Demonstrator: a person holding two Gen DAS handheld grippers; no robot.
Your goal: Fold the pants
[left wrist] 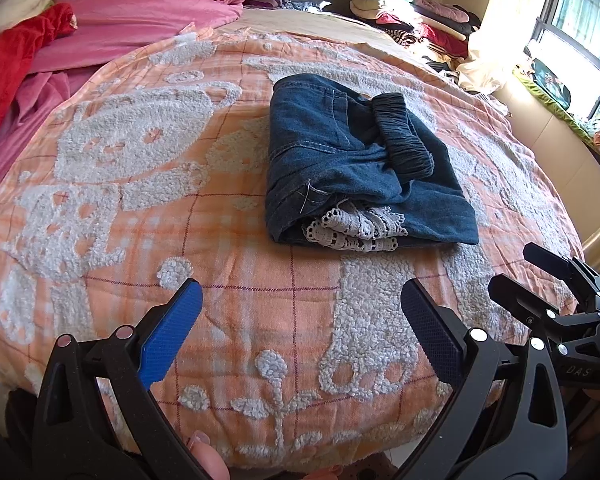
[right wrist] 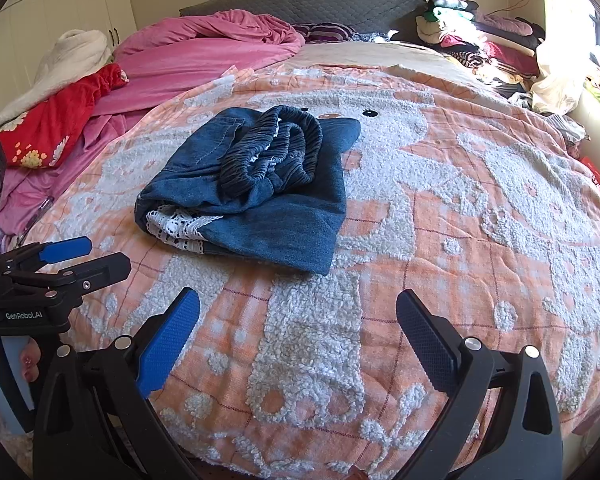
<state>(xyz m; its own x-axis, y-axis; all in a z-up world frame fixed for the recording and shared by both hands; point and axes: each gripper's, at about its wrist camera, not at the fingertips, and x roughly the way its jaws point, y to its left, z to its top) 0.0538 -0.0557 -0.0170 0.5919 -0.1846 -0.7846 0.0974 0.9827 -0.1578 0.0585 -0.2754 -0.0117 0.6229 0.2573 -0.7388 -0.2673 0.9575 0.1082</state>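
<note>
My left claw (left wrist: 302,320) hangs wide apart and empty at the bottom of its frame, over the blanket (left wrist: 236,312), and my right claw (right wrist: 298,322) is spread just as wide, gripping nothing. The pants (left wrist: 360,160) lie folded in a bundle at the middle of the bed, waistband (left wrist: 404,136) on top, white lace (left wrist: 348,228) showing at the near edge, well apart from both claws.

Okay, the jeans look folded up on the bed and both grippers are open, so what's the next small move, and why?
Probably just hold both grippers back. The pants already lie as a compact bundle on the blanket, with the left gripper and right gripper open and clear of them. At most, tuck in the lace trim that peeks out at the near edge.
</note>
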